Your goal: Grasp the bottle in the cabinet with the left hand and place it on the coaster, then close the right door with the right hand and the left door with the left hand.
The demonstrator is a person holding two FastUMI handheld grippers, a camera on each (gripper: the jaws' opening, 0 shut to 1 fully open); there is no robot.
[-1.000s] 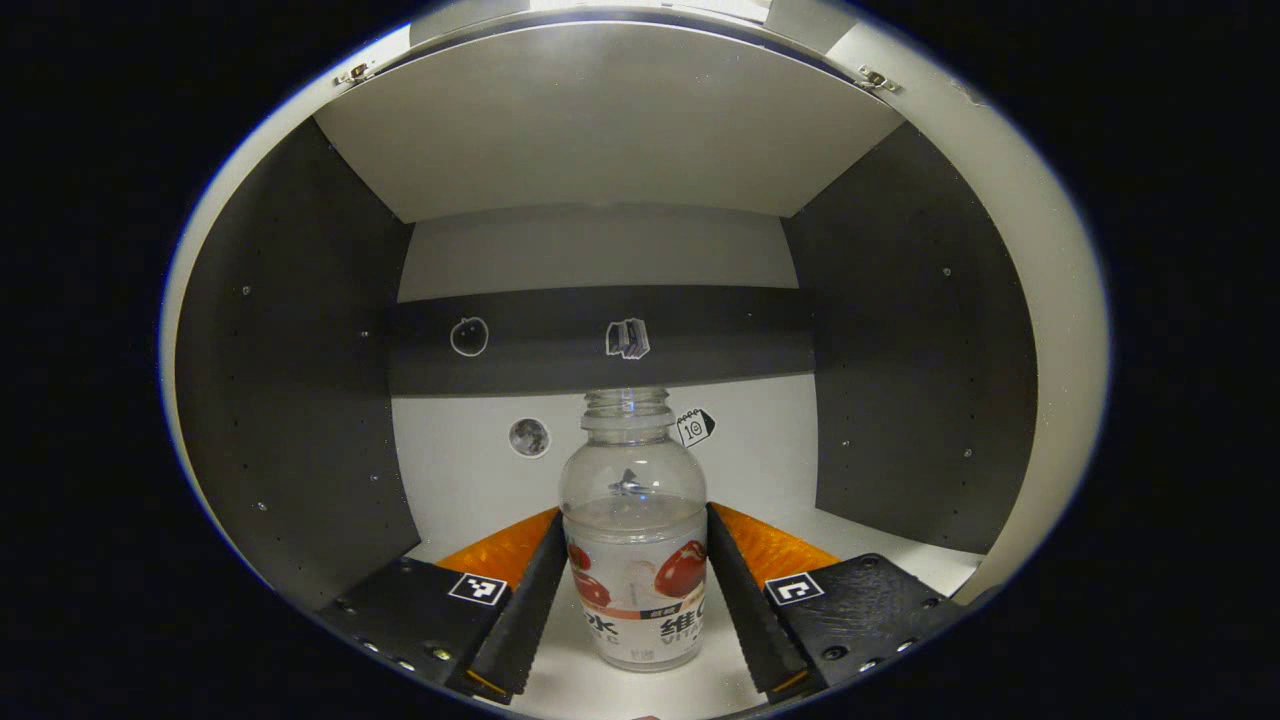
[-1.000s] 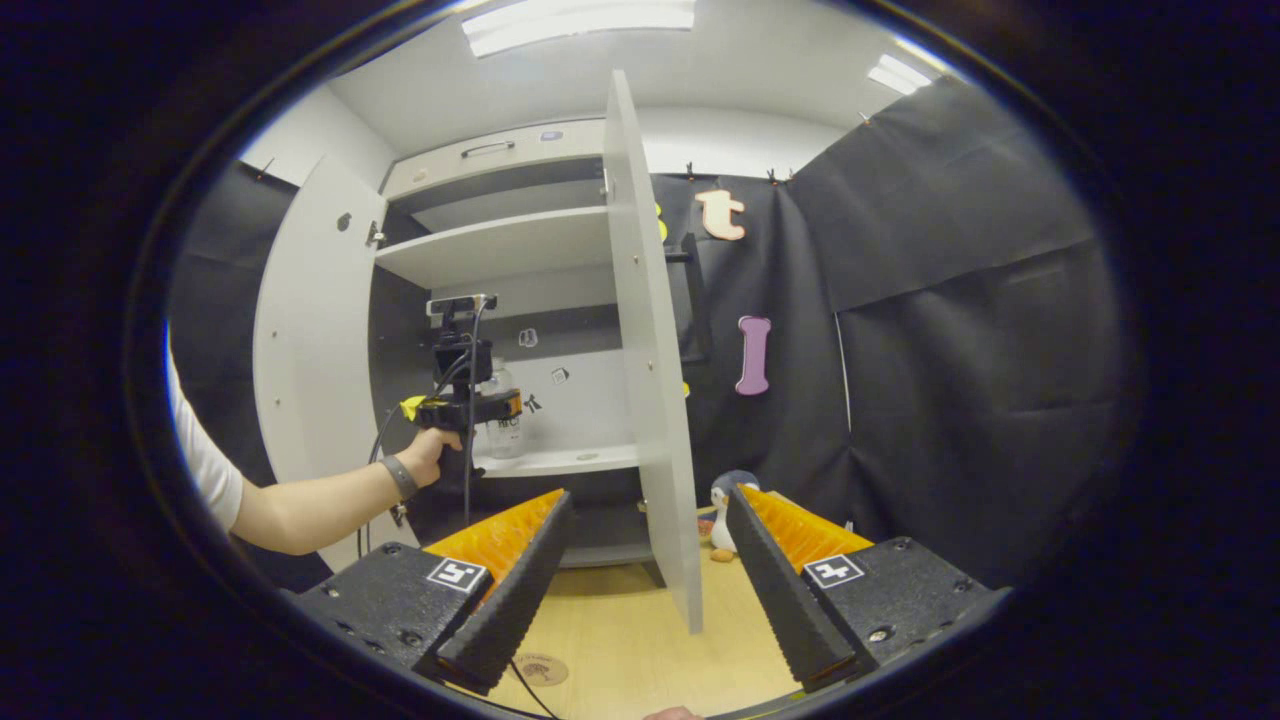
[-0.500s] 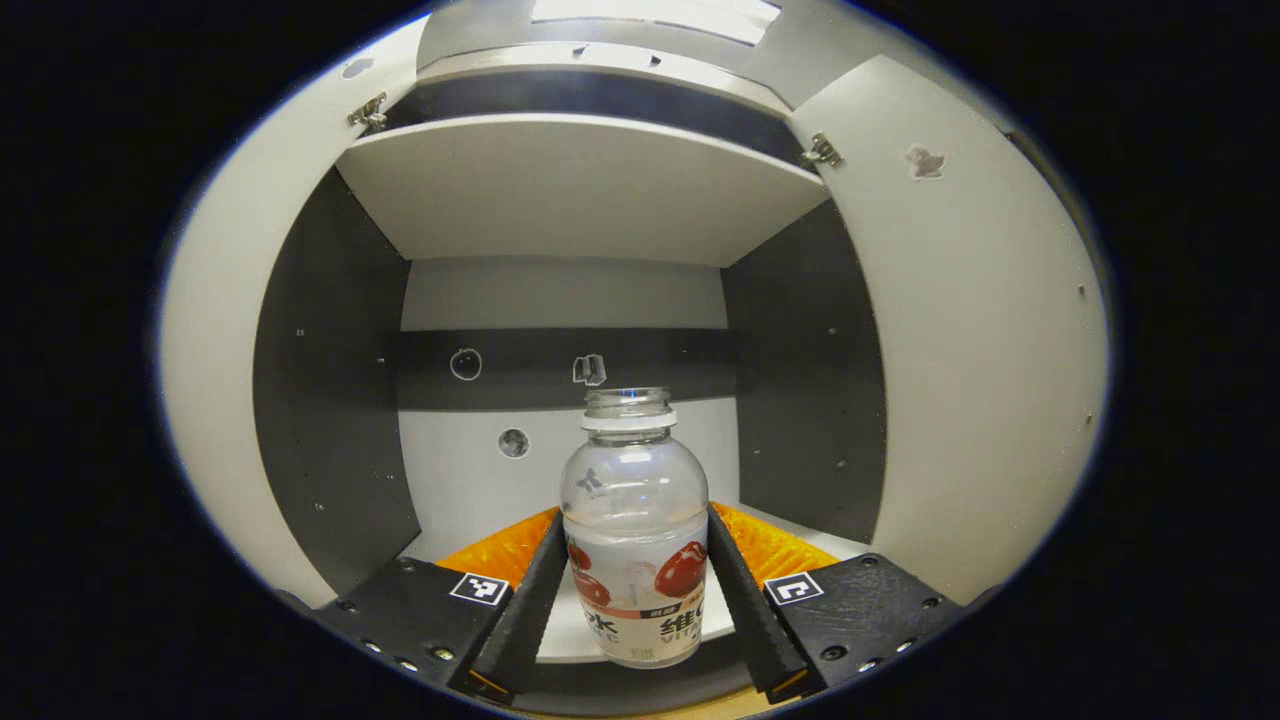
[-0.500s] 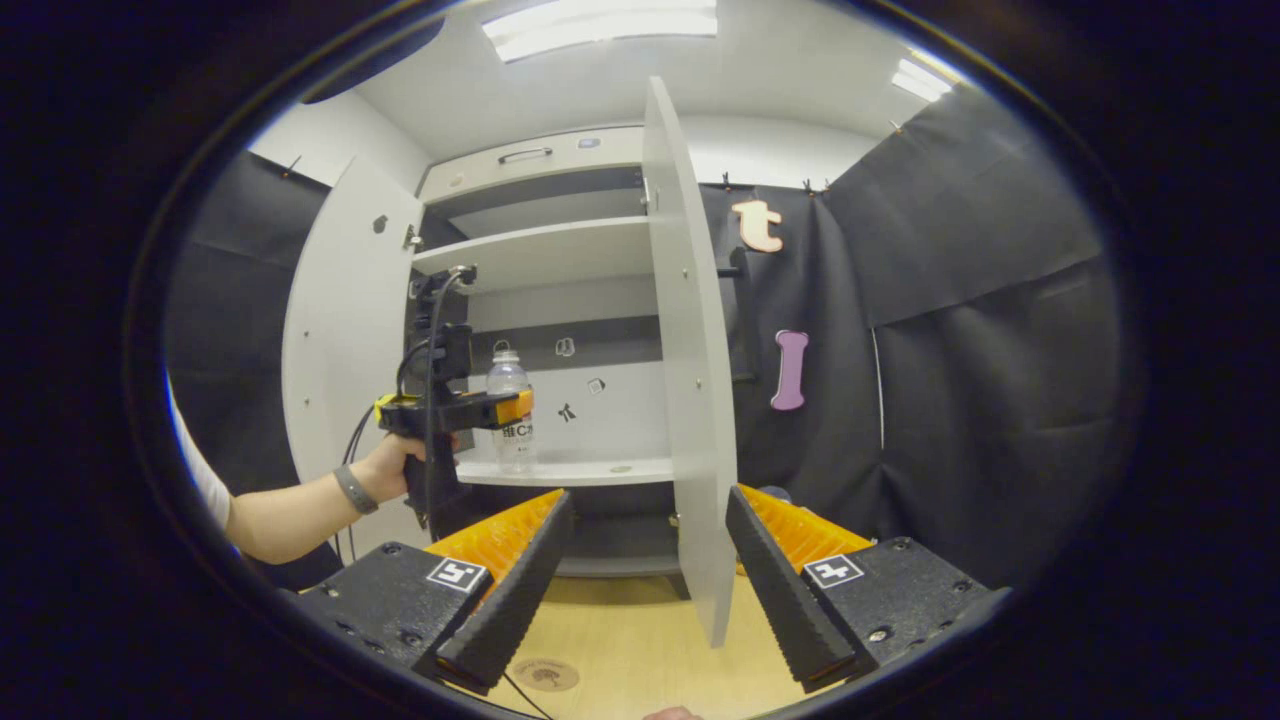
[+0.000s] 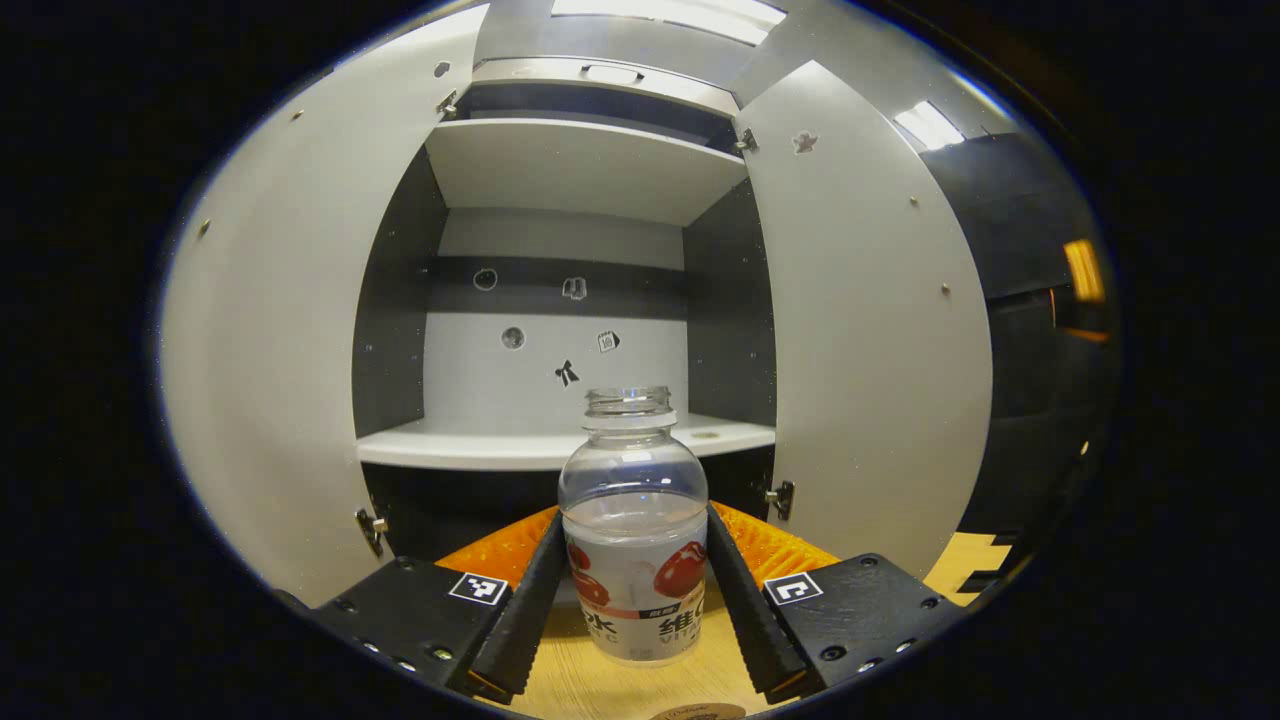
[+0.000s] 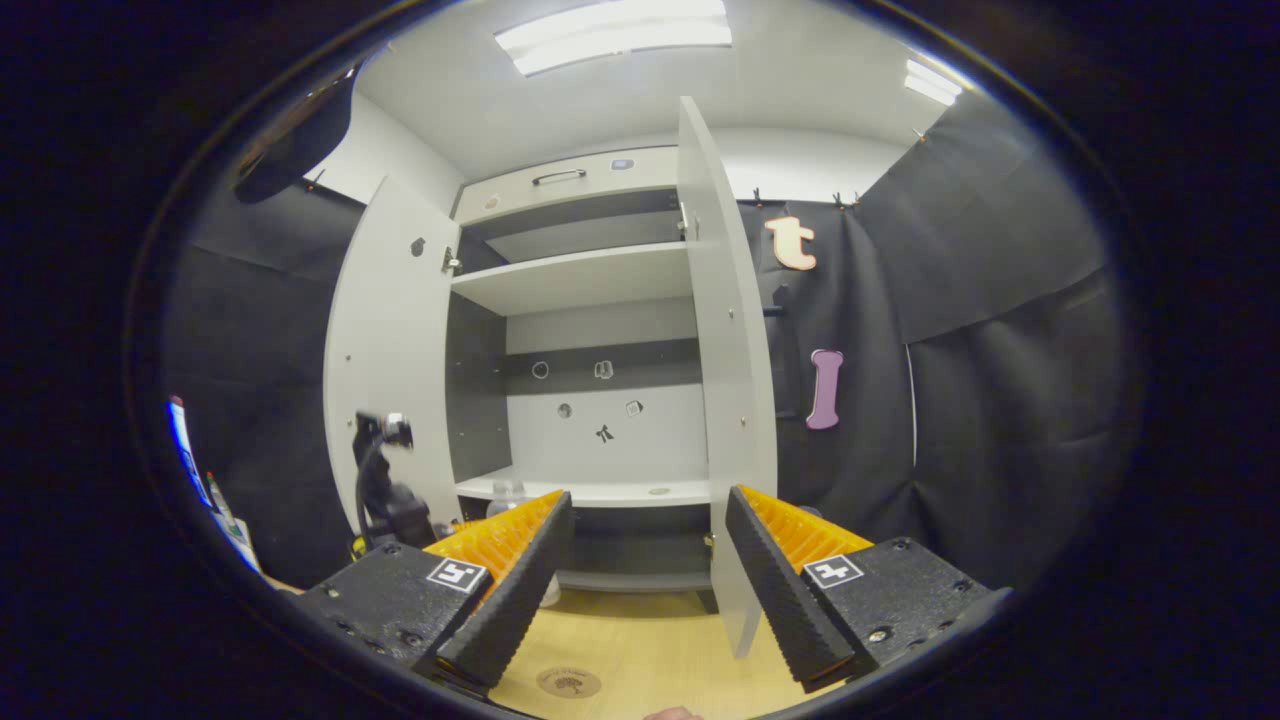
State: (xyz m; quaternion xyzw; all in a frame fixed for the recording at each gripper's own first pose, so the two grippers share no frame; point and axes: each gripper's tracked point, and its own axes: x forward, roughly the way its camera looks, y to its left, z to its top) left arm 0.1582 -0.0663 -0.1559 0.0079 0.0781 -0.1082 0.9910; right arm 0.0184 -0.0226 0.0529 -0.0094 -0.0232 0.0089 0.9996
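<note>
Both fingers of the left gripper press against the sides of the clear, capless bottle, which stands upright between them, held above the wooden tabletop. Just below it, the coaster peeks in at the bottom edge. Beyond the bottle, the cabinet stands with its left door and right door swung wide. Farther off, the right gripper hangs open with nothing between its fingers, facing the right door's edge.

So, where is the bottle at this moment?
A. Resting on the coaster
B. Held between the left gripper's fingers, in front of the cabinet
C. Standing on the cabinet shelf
B: the left gripper pinches the bottle outside the cabinet, above the wooden table.
</note>
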